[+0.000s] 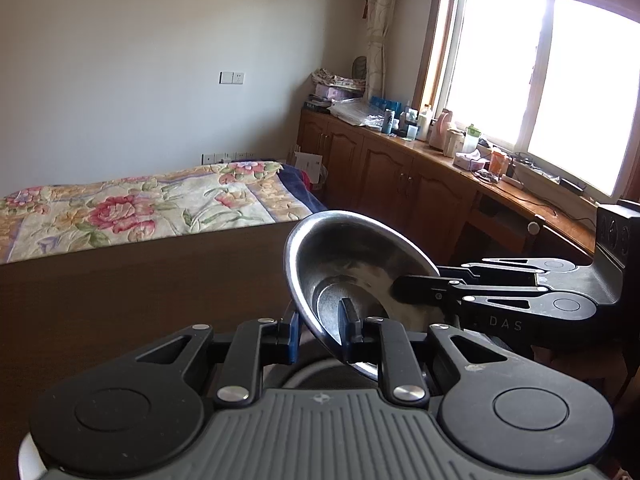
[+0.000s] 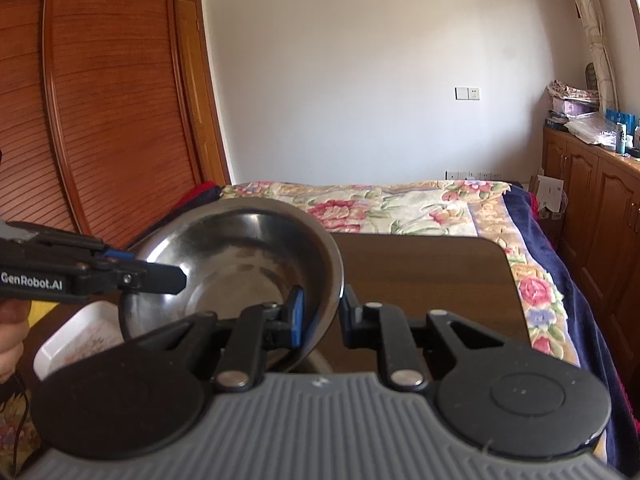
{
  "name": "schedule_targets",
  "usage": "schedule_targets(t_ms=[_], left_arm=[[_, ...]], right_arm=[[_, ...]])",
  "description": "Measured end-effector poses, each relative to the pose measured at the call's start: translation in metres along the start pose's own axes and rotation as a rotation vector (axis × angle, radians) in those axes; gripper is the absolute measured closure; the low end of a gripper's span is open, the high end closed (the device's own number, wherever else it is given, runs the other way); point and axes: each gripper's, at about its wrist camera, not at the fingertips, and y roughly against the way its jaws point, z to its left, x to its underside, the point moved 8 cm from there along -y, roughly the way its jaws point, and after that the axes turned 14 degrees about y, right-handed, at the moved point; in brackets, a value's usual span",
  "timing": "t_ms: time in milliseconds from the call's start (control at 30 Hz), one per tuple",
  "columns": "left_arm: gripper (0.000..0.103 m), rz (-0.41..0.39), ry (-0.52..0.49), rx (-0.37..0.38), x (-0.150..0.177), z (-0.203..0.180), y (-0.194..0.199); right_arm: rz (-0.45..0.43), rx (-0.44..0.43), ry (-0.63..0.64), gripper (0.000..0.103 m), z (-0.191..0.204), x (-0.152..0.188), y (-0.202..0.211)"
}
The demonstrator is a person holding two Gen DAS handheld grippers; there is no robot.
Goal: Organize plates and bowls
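A steel bowl (image 1: pixel 360 264) (image 2: pixel 236 264) hangs tilted above the dark wooden table (image 1: pixel 120 304) (image 2: pixel 424 280), held from two sides. My left gripper (image 1: pixel 320 330) is shut on the bowl's near rim, one finger inside and the blue-padded one outside. In the right wrist view it reaches in from the left (image 2: pixel 160 274). My right gripper (image 2: pixel 323 314) is shut on the opposite rim, its blue pad inside the bowl. In the left wrist view it enters from the right (image 1: pixel 416 290). A grey curved rim (image 1: pixel 308 374) (image 2: pixel 320 360) shows just under the bowl, mostly hidden.
A white rectangular dish (image 2: pixel 76 336) lies on the table's left, near a hand (image 2: pixel 10 336). Beyond the table is a bed with a floral cover (image 1: pixel 140 204) (image 2: pixel 400 204). Wooden cabinets (image 1: pixel 400 176) with clutter run under the window; a wardrobe (image 2: pixel 100 120) stands left.
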Motion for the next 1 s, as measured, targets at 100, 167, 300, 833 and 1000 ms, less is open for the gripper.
schedule_targets(t_ms=[100,167,300,833,1000], left_arm=[[0.083,0.018,0.012,-0.001,0.016,0.003,0.002],[0.083,0.032,0.024,-0.002,0.025,0.006,0.002],[0.082,0.051,0.034,-0.013,0.042,0.012,0.003],[0.082,0.090,0.032,-0.067,0.066,0.022,-0.003],[0.078,0.088,0.008,-0.090,0.068,0.022,-0.005]], right_arm=[[0.016,-0.005,-0.003,0.082,0.007,0.009,0.002],[0.026,-0.009,-0.004,0.082,0.011,0.014,0.002],[0.044,-0.013,0.005,0.082,0.021,0.022,0.004],[0.081,-0.004,0.081,0.082,0.042,0.040,0.006],[0.082,-0.010,0.076,0.082,0.042,0.041,0.004]])
